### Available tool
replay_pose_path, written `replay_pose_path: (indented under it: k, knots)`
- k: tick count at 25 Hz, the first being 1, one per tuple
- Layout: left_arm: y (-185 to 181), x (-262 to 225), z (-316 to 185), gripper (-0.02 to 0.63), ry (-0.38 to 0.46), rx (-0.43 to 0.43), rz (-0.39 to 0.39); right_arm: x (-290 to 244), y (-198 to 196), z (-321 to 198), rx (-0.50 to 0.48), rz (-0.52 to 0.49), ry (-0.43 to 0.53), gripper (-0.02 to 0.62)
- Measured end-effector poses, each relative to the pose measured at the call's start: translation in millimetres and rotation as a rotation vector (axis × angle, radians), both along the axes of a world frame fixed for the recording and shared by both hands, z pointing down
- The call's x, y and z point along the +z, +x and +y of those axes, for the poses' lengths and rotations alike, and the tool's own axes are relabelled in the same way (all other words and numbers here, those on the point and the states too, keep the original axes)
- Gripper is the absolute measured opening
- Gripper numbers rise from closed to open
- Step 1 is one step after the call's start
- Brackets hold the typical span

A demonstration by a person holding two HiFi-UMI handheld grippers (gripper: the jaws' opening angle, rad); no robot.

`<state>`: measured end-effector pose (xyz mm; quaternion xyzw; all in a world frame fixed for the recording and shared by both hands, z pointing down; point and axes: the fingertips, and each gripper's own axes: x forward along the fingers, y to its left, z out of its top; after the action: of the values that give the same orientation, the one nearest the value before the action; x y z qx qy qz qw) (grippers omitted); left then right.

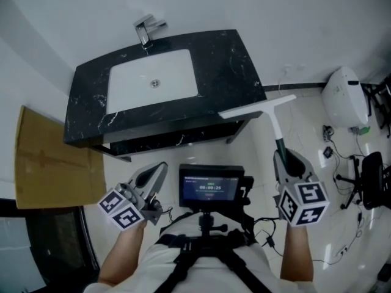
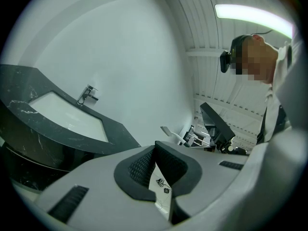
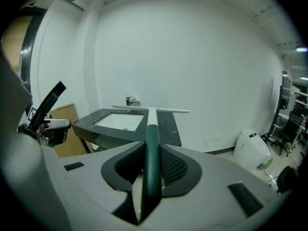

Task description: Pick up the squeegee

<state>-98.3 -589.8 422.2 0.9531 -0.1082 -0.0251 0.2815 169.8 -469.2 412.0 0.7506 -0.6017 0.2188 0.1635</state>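
Near the counter (image 1: 235, 66) corner, right hand-held gripper (image 1: 281, 156) clamps squeegee (image 1: 272, 121).

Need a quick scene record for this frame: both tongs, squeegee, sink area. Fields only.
right tongs: shut on the squeegee, pads clamped on its dark green handle
left tongs: shut, nothing between them
squeegee: held off the floor, blade end pointing away from the person, toward the vanity
vanity: black marbled countertop with a white basin and a chrome faucet
beside vanity: brown cardboard at its left
task status: squeegee is in the grip
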Motion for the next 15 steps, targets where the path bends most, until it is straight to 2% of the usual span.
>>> replay_pose_path:
  k: [8, 12, 15]
  knots:
    - [-9, 0, -16, -0.006, -0.013, -0.009, 0.009, -2, -10, -15, 0.001, 0.009, -0.012, 0.079]
    - [1, -2, -24, -0.006, -0.002, -0.018, 0.01, -5, 1, -25, -0.015, 0.018, -0.003, 0.079]
    - [15, -1, -47, -0.006, -0.001, -0.04, 0.011, -5, 16, -52, -0.037, 0.021, -0.002, 0.078]
